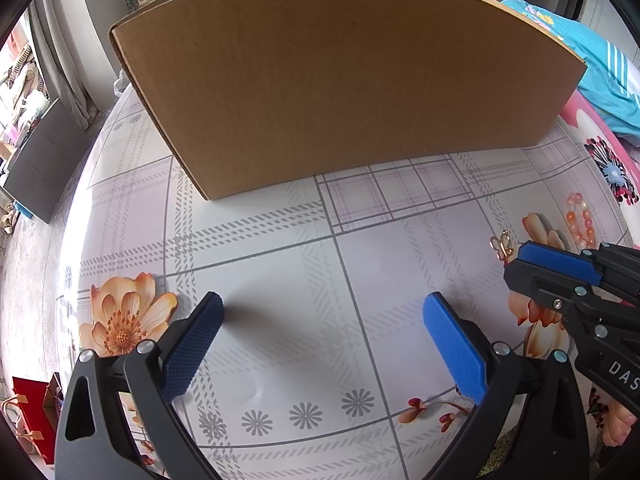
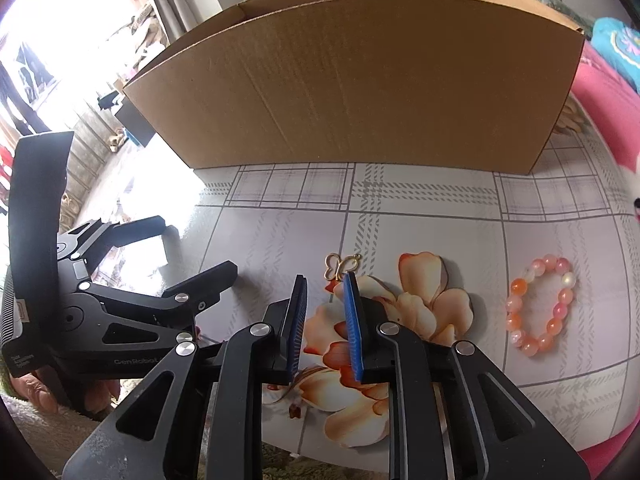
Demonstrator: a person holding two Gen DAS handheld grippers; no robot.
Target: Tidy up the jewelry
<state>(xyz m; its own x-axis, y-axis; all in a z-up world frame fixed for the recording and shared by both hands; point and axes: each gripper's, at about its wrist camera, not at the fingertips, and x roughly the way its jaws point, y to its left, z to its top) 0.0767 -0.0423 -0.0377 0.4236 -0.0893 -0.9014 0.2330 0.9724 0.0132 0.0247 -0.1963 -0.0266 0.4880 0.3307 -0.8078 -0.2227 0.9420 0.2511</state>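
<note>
Ribbed blue pads of right gripper [image 2: 325, 280] parted, seemingly short of gold butterfly brooch [image 2: 342, 265]; left gripper [image 1: 323, 304] spread wide

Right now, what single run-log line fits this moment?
left hand-held gripper: open, empty | right hand-held gripper: open, nearing gold butterfly pendant | bead bracelet: on table | cardboard box: behind

Home bedroom: bedding [image 1: 600, 76], curtains [image 1: 68, 68].

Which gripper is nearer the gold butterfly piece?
Right. The right gripper has its jaws open just short of the gold butterfly piece; the left gripper sits well off to the left, over bare tablecloth.
</note>
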